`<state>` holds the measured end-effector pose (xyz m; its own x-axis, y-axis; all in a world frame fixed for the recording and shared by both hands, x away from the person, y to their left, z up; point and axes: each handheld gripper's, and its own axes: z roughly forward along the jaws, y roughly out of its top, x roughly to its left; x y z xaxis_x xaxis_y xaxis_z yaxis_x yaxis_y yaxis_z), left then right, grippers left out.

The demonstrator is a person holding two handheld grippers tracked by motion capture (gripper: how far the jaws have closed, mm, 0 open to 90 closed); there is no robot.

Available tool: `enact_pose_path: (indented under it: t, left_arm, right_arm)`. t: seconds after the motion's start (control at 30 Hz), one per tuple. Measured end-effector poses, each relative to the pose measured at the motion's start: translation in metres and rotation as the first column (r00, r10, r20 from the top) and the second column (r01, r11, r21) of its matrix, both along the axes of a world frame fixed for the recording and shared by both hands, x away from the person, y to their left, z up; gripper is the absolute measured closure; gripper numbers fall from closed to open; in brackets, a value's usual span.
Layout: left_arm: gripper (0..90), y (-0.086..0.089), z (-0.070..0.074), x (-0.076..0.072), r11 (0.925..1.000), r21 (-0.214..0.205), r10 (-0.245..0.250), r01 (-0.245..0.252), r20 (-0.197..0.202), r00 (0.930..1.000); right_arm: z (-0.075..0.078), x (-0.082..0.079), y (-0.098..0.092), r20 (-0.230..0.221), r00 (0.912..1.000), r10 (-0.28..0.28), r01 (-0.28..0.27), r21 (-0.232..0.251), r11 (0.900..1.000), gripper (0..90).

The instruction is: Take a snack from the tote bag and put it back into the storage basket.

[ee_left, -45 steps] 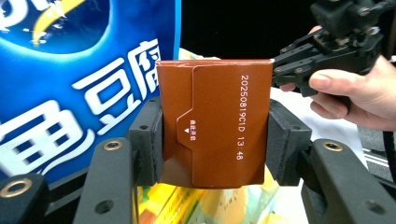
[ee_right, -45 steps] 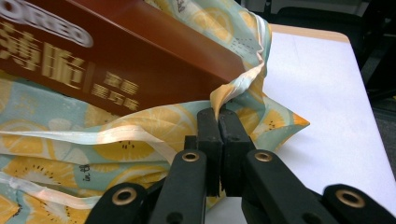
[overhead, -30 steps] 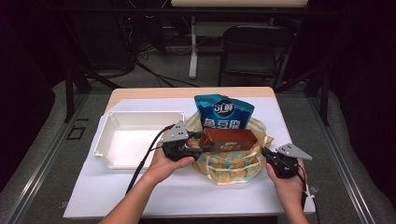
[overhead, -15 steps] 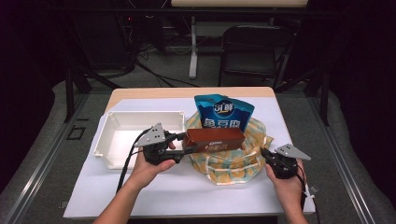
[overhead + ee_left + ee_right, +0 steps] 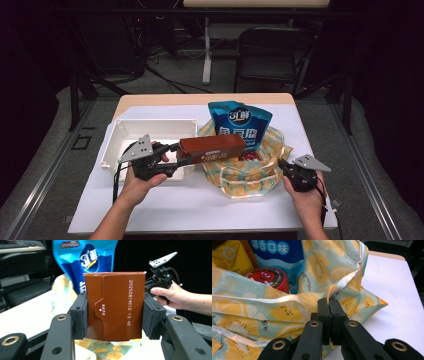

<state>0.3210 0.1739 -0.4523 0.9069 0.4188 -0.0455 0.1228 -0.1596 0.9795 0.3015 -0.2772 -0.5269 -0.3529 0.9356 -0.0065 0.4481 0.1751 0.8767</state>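
Overhead, from the high view, the left gripper (image 5: 172,161) holds a long brown carton (image 5: 212,148) level above the surface (image 5: 165,210), its free end reaching over the lemon-print bag (image 5: 250,172) and its gripped end near the white tray (image 5: 117,145). The right gripper (image 5: 286,167) sits at the bag's right edge. A blue snack pouch (image 5: 240,125) stands upright in the bag.

Next, the left gripper view shows the carton's end face (image 5: 115,306) pinched between the 2 jaws, which press on its narrow sides. It looks like stiff, light cardboard with a smooth printed skin, so it could slip or dent under a hard squeeze; holding it across the narrow sides near one end, as here, leaves the long body levering on the grip. What it contains I cannot tell.

Finally, the right gripper view has the jaws pressed together on a cream-edged fold of the bag's rim (image 5: 342,283), soft cloth that gives and bunches. Inside the bag lie a red round tin (image 5: 270,277) and a yellow box (image 5: 230,256), both partly covered by fabric and cut off at the frame edge.
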Motion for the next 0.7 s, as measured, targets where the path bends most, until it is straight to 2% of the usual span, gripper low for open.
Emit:
enact_pose_path:
  t: [0.17,0.43,0.6,0.7]
  left_arm:
    - [48.4,0.023,-0.002,-0.001,0.9983,-0.038,0.045,-0.045,-0.007,0.9990]
    - [48.4,0.054,-0.009,-0.001,0.9918,-0.061,0.112,-0.113,-0.023,0.9935]
    - [48.3,0.072,-0.014,0.001,0.9849,-0.074,0.155,-0.157,-0.030,0.9875]
    - [48.3,0.080,-0.018,0.003,0.9782,-0.077,0.190,-0.193,-0.035,0.9811]
  right_arm:
    - [-0.001,0.000,-0.001,-0.002,1.0000,-0.004,0.004,0.001,1.0000,89.6]
    - [-0.001,0.001,0.001,-0.004,1.0000,-0.004,0.004,-0.002,1.0000,89.6]
    - [-0.002,0.001,0.002,-0.008,1.0000,-0.002,0.002,-0.005,1.0000,89.6]
    - [-0.002,0.002,0.002,-0.006,1.0000,-0.003,0.003,0.001,1.0000,89.6]
